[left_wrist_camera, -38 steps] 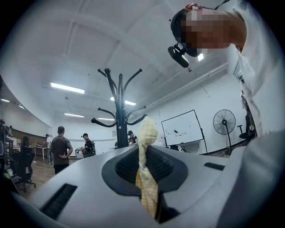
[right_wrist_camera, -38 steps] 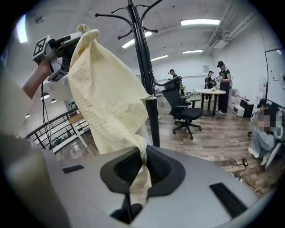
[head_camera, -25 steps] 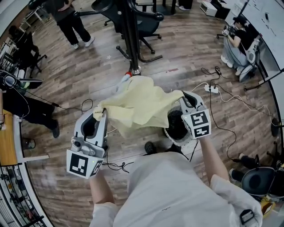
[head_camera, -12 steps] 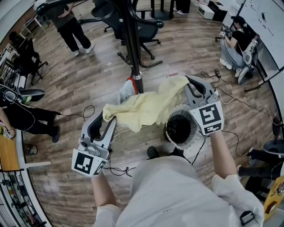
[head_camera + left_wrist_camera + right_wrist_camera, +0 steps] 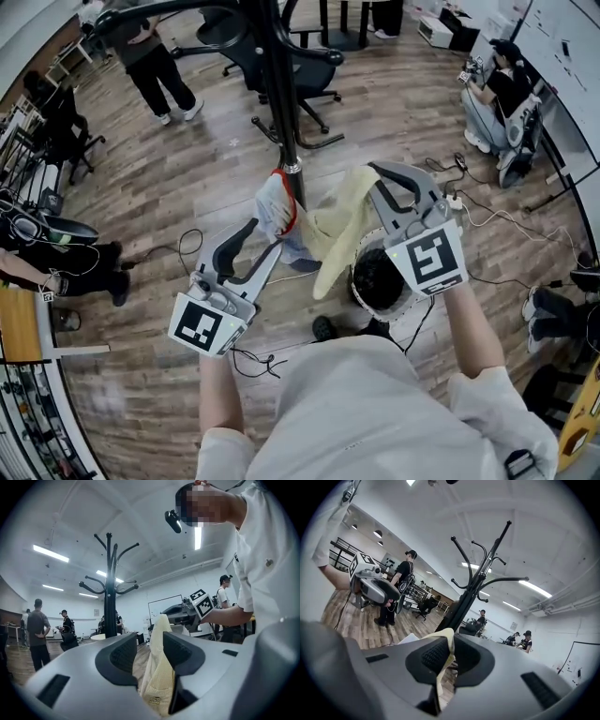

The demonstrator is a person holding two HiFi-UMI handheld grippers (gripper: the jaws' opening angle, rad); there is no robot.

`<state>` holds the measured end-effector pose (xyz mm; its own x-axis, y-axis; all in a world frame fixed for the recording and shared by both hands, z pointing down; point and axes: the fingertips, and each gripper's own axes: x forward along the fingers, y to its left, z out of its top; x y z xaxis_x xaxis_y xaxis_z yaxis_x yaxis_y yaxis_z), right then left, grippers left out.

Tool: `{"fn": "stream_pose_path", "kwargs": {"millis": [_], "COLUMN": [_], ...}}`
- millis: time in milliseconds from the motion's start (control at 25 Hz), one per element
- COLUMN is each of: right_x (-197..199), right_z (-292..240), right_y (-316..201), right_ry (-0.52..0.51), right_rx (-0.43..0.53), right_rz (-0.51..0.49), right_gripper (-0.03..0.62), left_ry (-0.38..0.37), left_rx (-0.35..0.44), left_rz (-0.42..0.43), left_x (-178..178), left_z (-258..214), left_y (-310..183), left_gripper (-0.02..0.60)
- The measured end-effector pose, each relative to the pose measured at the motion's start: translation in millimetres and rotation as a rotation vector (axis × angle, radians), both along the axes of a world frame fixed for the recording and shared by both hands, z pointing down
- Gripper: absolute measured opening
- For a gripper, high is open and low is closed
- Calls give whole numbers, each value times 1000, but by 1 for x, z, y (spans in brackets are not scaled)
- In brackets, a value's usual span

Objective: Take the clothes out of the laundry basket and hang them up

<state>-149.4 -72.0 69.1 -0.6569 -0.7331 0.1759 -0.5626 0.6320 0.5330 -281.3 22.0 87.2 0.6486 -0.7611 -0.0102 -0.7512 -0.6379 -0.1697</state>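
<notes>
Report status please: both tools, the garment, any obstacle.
Left tool open, jaws just opened; yellow garment seen in the gap, not pinched. Right tool shut on it, garment hanging free. Coat stand close ahead.

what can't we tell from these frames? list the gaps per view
- Contents of the laundry basket: head view, dark inside, partly covered by the right gripper and the yellow garment it grips.
- Type of the yellow garment: bunched in every view; the right gripper view shows only a strip between the jaws.
- The red-edged cloth at the coat rack pole: head view, too small to tell what it is or how it hangs.
</notes>
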Motion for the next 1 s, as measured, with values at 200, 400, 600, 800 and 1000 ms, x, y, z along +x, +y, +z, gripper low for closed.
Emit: {"fn": "stream_pose_path", "kwargs": {"millis": [200,400,600,800,1000], "right_x": [-15,-3,-2,-5,-3], "right_z": [-22,-42,-54,-57,-58], "right_y": [13,16,27,36,31], "right_ry": [12,16,36,26,16], "right_rx": [46,89,98,107,108], "right_rz": [-28,-33,-48,-65,-57], "right_gripper": [28,28,29,29,29], "left_ry": [-32,-42,-57,-75,-126], "left_rx": [-39,-48,-50,-19,25], "left_rz": [90,171,243,222,164], "left_x": [42,80,106,104,87], "left_z": [16,26,26,21,12], "left_y": [-24,-40,-39,-33,-33], "left_gripper": [187,207,222,118,94]}}
